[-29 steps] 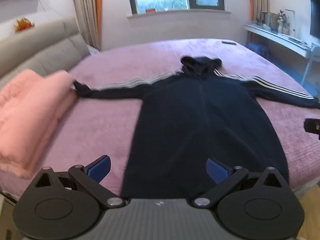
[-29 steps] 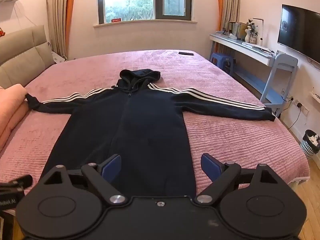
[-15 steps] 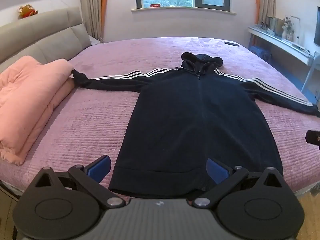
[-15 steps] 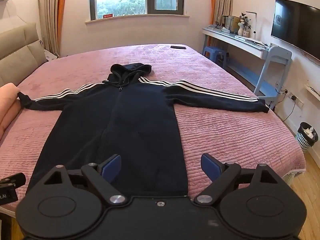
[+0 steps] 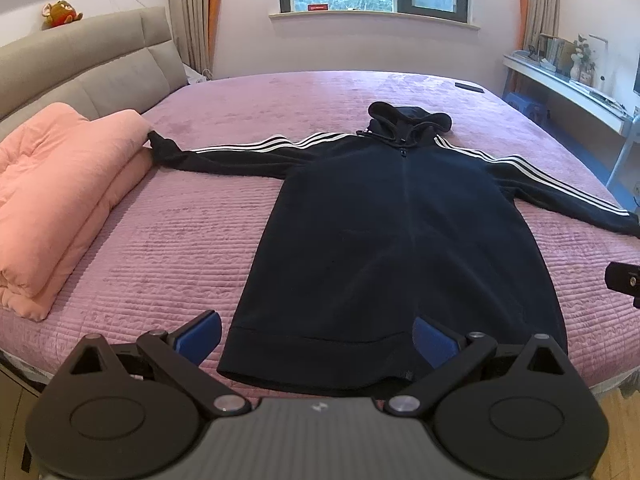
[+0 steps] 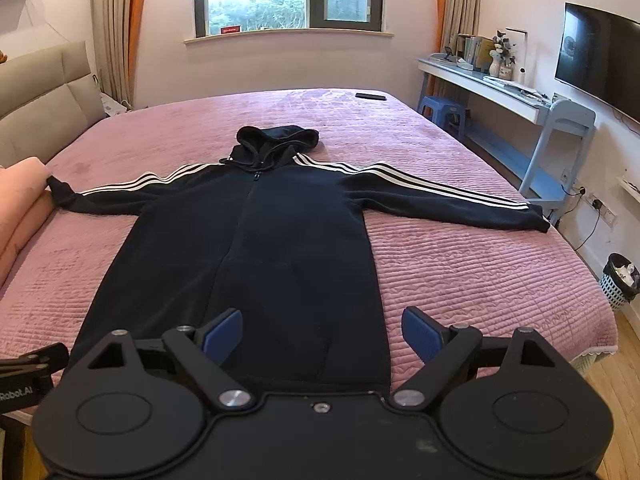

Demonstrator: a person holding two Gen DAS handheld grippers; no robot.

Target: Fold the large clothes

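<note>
A long dark navy hooded jacket [image 5: 400, 232] with white sleeve stripes lies flat, front up, on the pink bed [image 5: 168, 248], sleeves spread to both sides and hood toward the window. It also shows in the right wrist view [image 6: 256, 240]. My left gripper [image 5: 316, 338] is open and empty, held above the jacket's hem near the bed's front edge. My right gripper [image 6: 322, 330] is open and empty above the hem's right part. The hem's nearest edge is hidden behind the right gripper body.
A folded pink quilt [image 5: 60, 192] lies at the bed's left, touching the left cuff. A grey headboard [image 5: 80, 64] stands behind it. A dark phone [image 6: 371, 96] lies at the bed's far edge. A desk [image 6: 512, 96], stool [image 6: 440, 110] and bin [image 6: 620, 276] stand right.
Both grippers have pulled back and risen from over the jacket toward the bed's front edge; the hem now shows in the left view. Jaws stay open. The jacket has not moved.
</note>
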